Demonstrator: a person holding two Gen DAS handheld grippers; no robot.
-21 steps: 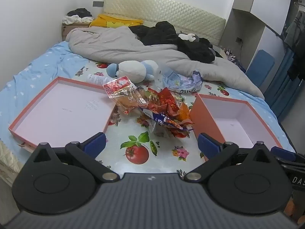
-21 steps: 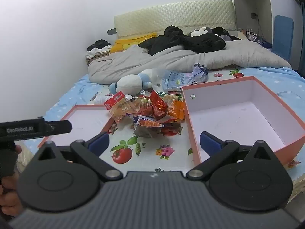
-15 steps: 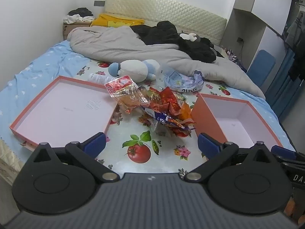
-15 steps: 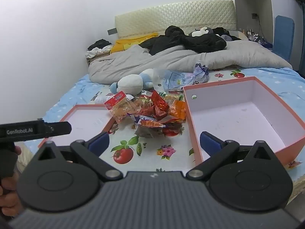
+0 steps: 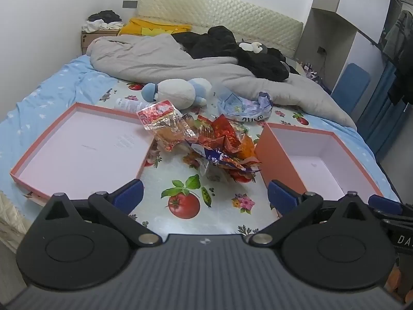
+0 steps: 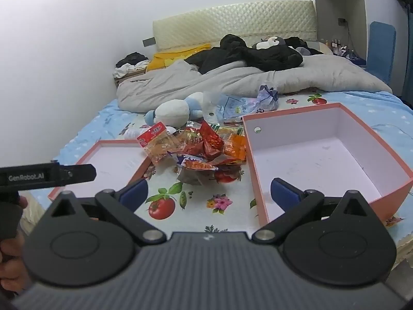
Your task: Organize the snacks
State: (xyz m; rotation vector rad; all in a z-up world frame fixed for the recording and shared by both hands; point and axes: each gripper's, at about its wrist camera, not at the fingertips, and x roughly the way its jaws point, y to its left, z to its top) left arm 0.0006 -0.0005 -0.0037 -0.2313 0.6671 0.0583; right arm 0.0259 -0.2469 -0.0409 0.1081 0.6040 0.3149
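Note:
A heap of red and orange snack packets (image 5: pixel 206 139) (image 6: pixel 196 147) lies on a fruit-print mat on the bed. To its right stands a deep orange box (image 5: pixel 281 149) (image 6: pixel 322 152) with a white, bare inside. To its left lies the shallow orange lid (image 5: pixel 77 144) (image 6: pixel 113 160). My left gripper (image 5: pixel 204 196) hangs open above the mat's near edge, short of the heap, nothing between its blue pads. My right gripper (image 6: pixel 209 193) is also open, its right pad over the deep box's near left corner. The left gripper's black body (image 6: pixel 49 175) shows at the left of the right wrist view.
Behind the heap lie a white and blue plush toy (image 5: pixel 178 93), a crumpled clear bag (image 5: pixel 242 103) and a white bottle (image 5: pixel 129 103). A grey duvet (image 5: pixel 160 59) and black clothes (image 5: pixel 232 46) cover the far half of the bed. A blue chair (image 5: pixel 353 82) stands at the right.
Both views have crept slightly forward toward the snack heap. Both grippers stay open and hold nothing.

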